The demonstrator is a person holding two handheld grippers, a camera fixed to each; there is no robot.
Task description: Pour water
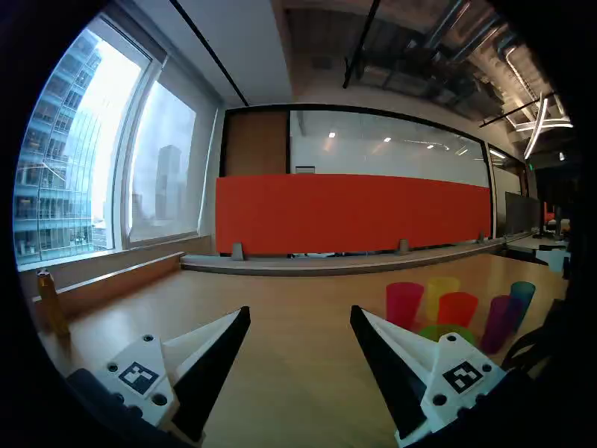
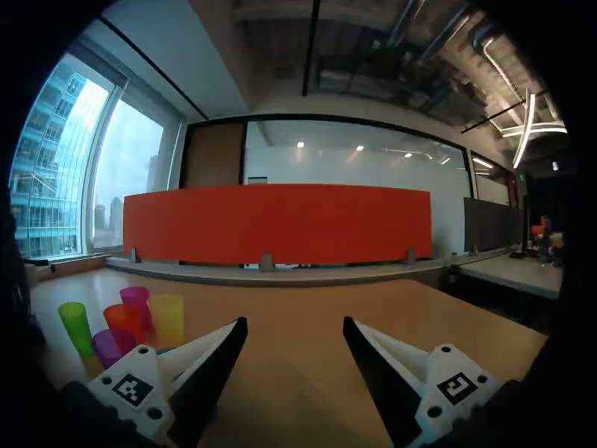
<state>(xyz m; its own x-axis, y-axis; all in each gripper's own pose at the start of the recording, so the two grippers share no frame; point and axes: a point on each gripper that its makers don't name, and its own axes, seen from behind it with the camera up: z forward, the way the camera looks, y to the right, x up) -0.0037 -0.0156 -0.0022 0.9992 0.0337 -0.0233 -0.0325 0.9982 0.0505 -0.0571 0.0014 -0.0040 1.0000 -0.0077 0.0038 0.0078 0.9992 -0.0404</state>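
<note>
Coloured cups (image 1: 457, 308) clustered upright on the wooden table (image 1: 224, 291), right of the left gripper (image 1: 298, 313) and left of the right gripper (image 2: 295, 322), both grippers spread wide and holding nothing, red divider (image 1: 351, 213) behind.

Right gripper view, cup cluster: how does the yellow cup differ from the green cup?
Colour: the yellow cup is pale yellow, the green cup lime. Place: the green cup stands at the cluster's left edge, the yellow cup at its right edge, nearest a finger of the right gripper. Shape: the green cup looks slimmer than the yellow cup, though the fisheye may distort that. Both are translucent, upright on the wooden table, and untouched.
</note>
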